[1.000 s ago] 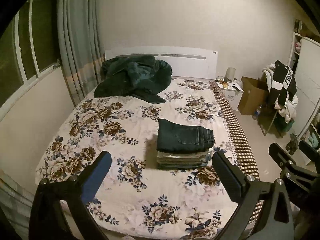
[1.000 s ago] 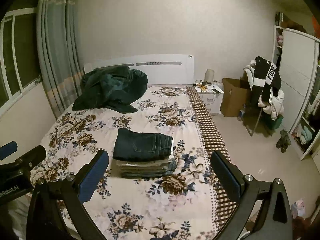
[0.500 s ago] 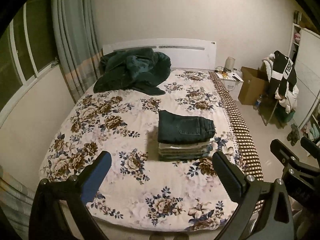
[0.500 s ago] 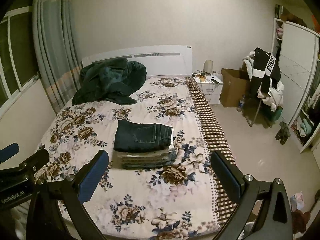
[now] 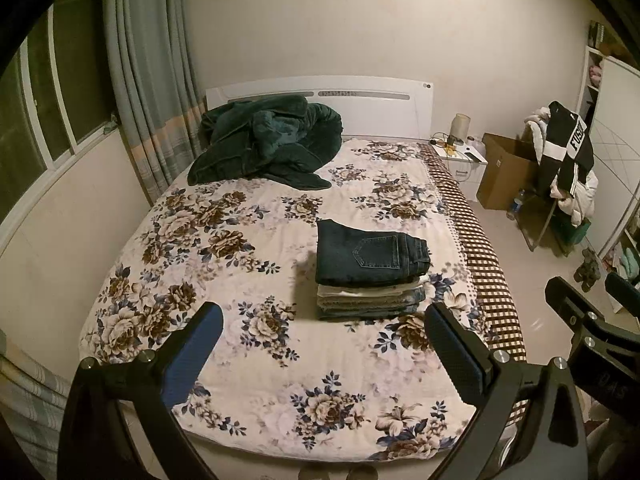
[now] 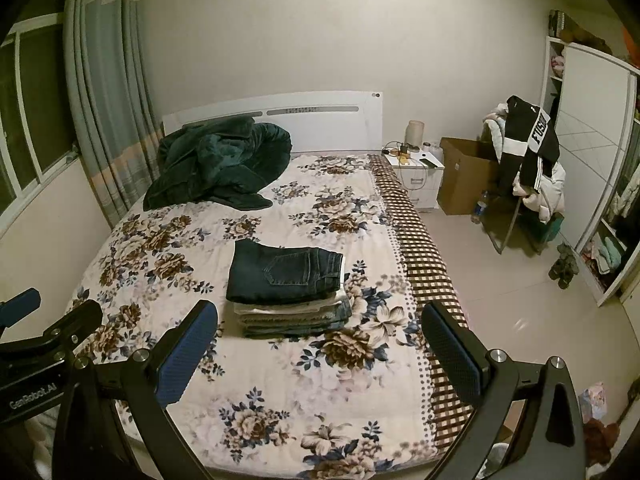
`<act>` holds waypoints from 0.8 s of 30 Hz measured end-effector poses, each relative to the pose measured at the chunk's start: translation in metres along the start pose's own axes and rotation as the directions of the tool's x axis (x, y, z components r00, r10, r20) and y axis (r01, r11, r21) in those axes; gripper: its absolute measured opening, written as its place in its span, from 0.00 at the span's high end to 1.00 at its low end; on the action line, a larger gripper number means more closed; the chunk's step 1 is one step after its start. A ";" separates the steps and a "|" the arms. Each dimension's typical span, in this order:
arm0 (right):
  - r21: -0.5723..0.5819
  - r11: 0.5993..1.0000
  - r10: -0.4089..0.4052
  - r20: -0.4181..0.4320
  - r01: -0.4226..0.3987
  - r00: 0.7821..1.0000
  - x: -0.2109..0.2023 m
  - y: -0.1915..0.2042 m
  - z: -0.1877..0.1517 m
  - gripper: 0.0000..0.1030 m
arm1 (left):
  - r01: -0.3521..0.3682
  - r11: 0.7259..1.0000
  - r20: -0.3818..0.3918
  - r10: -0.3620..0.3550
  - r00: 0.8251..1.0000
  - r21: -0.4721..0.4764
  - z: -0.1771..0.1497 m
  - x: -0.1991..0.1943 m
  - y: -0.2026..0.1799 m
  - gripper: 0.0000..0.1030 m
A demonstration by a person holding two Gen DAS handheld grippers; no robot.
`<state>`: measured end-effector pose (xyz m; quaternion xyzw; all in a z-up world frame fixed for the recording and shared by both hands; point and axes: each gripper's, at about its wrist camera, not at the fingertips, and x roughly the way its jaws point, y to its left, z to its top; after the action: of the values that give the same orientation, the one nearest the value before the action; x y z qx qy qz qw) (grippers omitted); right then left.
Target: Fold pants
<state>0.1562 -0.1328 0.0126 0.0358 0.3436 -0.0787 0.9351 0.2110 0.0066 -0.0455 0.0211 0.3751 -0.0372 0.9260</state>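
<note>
— So, left claw (image 5: 320,344) and right claw (image 6: 320,340): both gaping, holding nothing?
— Yes. Folded dark jeans (image 5: 370,254) top the stack (image 5: 370,300) mid-bed (image 5: 240,380). I'd back off level, without brushing that pile.

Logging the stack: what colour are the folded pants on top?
Dark blue denim, clearest in the left wrist view.
</note>
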 end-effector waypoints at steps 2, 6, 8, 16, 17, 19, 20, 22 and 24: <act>-0.001 1.000 -0.001 0.000 0.001 1.000 -0.002 0.000 0.000 0.00 | 0.000 1.000 -0.001 0.000 1.000 0.000 0.000 0.001 0.001 0.00; 0.001 1.000 0.001 0.000 -0.001 1.000 -0.002 0.000 -0.001 0.00 | 0.001 1.000 0.000 -0.001 1.000 0.000 0.000 0.001 0.001 0.00; 0.001 1.000 0.000 -0.002 0.000 1.000 -0.002 0.001 -0.001 0.00 | 0.004 1.000 -0.001 -0.004 1.000 -0.001 0.000 0.001 0.000 0.00; -0.004 1.000 0.005 -0.008 -0.005 1.000 -0.003 0.004 -0.005 0.00 | 0.000 1.000 0.002 0.000 1.000 -0.004 0.001 -0.002 0.000 0.00; -0.003 1.000 0.005 -0.007 -0.005 1.000 -0.002 0.004 -0.005 0.00 | -0.003 1.000 0.003 0.003 1.000 -0.004 0.001 -0.003 -0.001 0.00; -0.003 1.000 0.009 -0.008 -0.009 1.000 -0.004 0.004 -0.006 0.00 | -0.001 1.000 0.003 0.001 1.000 -0.006 0.001 -0.004 -0.001 0.00; -0.006 1.000 0.010 -0.008 -0.010 1.000 -0.001 0.006 -0.006 0.00 | -0.002 1.000 0.004 0.002 1.000 -0.007 0.002 -0.004 -0.002 0.00; -0.007 1.000 0.008 -0.007 -0.008 1.000 -0.001 0.006 -0.007 0.00 | -0.002 1.000 0.004 0.002 1.000 -0.009 0.003 -0.005 -0.001 0.00; -0.007 1.000 0.010 -0.009 -0.010 1.000 -0.001 0.006 -0.008 0.00 | -0.002 1.000 0.004 0.002 1.000 -0.008 0.003 -0.004 0.000 0.00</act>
<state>0.1521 -0.1255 0.0073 0.0347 0.3478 -0.0725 0.9341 0.2102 0.0064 -0.0411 0.0174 0.3733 -0.0349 0.9269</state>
